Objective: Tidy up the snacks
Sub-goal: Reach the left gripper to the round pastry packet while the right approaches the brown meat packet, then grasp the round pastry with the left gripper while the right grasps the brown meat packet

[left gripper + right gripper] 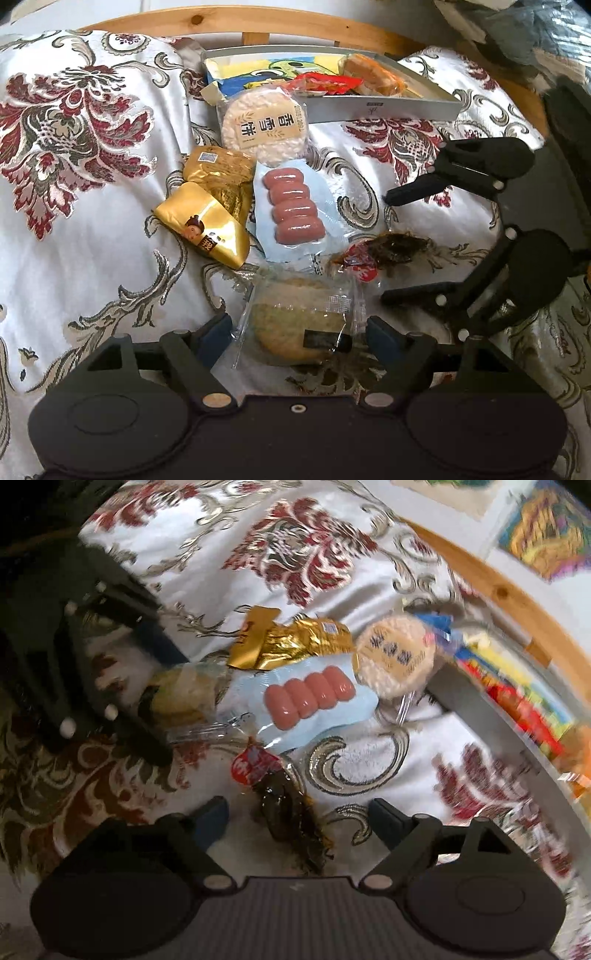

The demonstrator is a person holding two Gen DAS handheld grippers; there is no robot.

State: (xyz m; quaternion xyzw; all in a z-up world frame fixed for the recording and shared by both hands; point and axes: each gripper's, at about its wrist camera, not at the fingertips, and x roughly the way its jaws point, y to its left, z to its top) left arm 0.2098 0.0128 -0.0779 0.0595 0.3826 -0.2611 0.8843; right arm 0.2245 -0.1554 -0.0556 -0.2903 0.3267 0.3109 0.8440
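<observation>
Left tongs [297, 332] spread wide around the wrapped cookie [299, 328] — not gripping; right tongs [297, 818] released too, straddling the dark seaweed packet [291, 827].

In the right wrist view the box [517, 709] and the snacks inside it smear into motion blur, the rice cracker's [397, 655] print is unreadable, and the frame edge cuts the box off.

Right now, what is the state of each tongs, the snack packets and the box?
Left tongs: open, around the cookie packet.
Right tongs: open, over the dark snack packet.
Sausage pack: sealed, flat on cloth.
Rice cracker: sealed, leaning on the box.
Box: open, snacks inside.
</observation>
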